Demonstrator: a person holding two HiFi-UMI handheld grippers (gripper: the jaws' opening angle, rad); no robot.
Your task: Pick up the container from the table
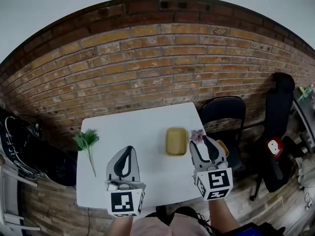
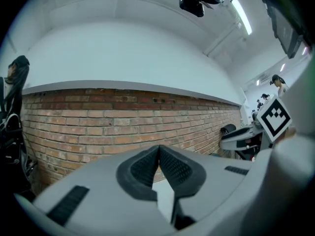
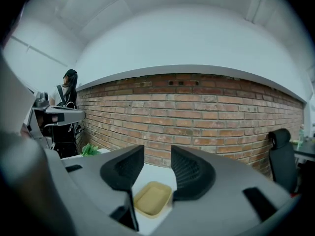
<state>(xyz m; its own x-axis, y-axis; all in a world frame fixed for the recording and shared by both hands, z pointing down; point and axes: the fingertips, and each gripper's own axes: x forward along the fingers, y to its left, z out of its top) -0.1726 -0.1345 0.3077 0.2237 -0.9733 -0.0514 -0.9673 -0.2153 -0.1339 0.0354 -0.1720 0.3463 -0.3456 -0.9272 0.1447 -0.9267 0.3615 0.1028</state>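
On the white table (image 1: 142, 124), toward its right edge: yellow container (image 1: 176, 141) is set flat, long side running away from the person | right claw (image 1: 205, 144) is held spread and empty, just right of it | left claw (image 1: 129, 150) is pressed together, empty, farther off | right is judged nearer; container lies low and slightly left.

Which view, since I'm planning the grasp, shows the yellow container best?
The head view: the yellow container lies whole on the white table, just left of the right gripper. The right gripper view shows it low beyond its open jaws, partly hidden by them. The left gripper view does not show it.
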